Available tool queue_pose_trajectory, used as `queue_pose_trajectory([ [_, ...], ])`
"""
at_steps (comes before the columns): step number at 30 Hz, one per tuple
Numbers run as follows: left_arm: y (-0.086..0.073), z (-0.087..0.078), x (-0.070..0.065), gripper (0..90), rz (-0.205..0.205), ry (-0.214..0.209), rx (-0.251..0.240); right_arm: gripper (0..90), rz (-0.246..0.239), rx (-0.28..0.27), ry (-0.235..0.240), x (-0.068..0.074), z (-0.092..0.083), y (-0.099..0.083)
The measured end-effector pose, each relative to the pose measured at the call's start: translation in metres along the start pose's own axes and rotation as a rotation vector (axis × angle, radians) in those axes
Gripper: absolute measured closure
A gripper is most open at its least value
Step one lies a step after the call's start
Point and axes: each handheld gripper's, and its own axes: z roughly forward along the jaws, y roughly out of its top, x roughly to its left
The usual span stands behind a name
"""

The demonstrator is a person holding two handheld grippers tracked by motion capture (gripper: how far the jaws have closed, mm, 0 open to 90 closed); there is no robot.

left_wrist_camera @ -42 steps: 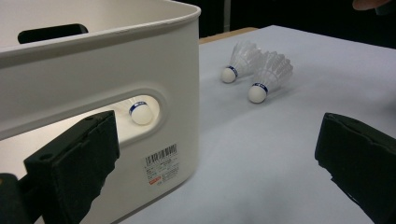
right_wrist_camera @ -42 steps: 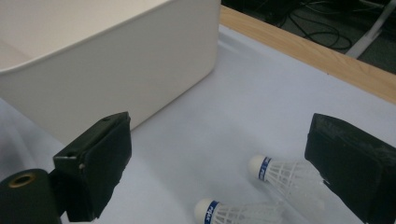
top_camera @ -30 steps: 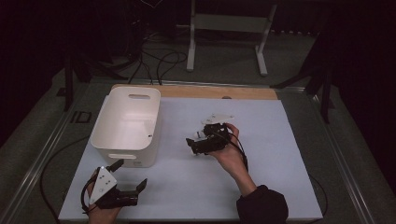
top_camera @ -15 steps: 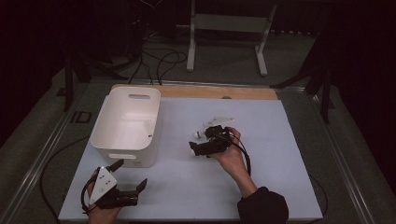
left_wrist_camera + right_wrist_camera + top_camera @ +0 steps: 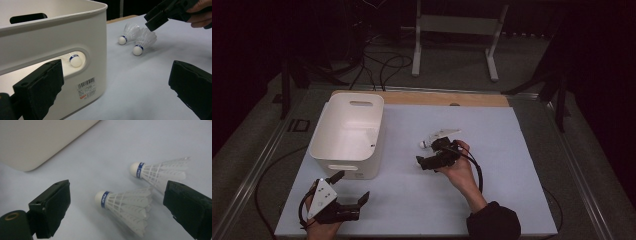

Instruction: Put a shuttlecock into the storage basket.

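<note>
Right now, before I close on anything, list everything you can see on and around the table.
Shuttlecocks on the mat: 2, white with blue band, lying side by side right of the bin; nearer one, farther one.
Shuttlecock in the bin: 1, white, seen through the handle slot.
Bin: 1, white, left half of the mat.
Mat: 1, pale blue, covering the table.
Stand: 1, light grey, on the floor behind.
Cables: several, black, floor behind.
Right gripper: black, open, over the two shuttlecocks.
Left gripper: black, open, near front edge.
</note>
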Motion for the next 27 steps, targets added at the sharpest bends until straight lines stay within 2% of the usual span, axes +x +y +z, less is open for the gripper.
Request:
queue_pose_trajectory([
  [11, 0.000, 0.000, 0.000, 0.4, -0.001, 0.001, -0.001, 8.0, 0.010, 0.058, -0.004, -0.003, 0.005, -0.006],
  [16, 0.000, 0.000, 0.000, 0.4, 0.000, 0.001, -0.001, 11.9, 0.015, 0.085, -0.003, -0.005, 0.008, -0.007],
  [19, 0.000, 0.000, 0.000, 0.4, -0.002, 0.002, -0.001, 16.7, 0.024, 0.100, 0.013, -0.006, 0.010, -0.007],
  [23, 0.000, 0.000, 0.000, 0.4, 0.002, 0.000, 0.002, 29.3, 0.014, 0.127, 0.013, -0.004, 0.012, -0.007],
  [27, 0.000, 0.000, 0.000, 0.4, 0.000, 0.002, 0.001, 39.9, -0.011, 0.119, 0.033, 0.001, 0.011, -0.005],
])
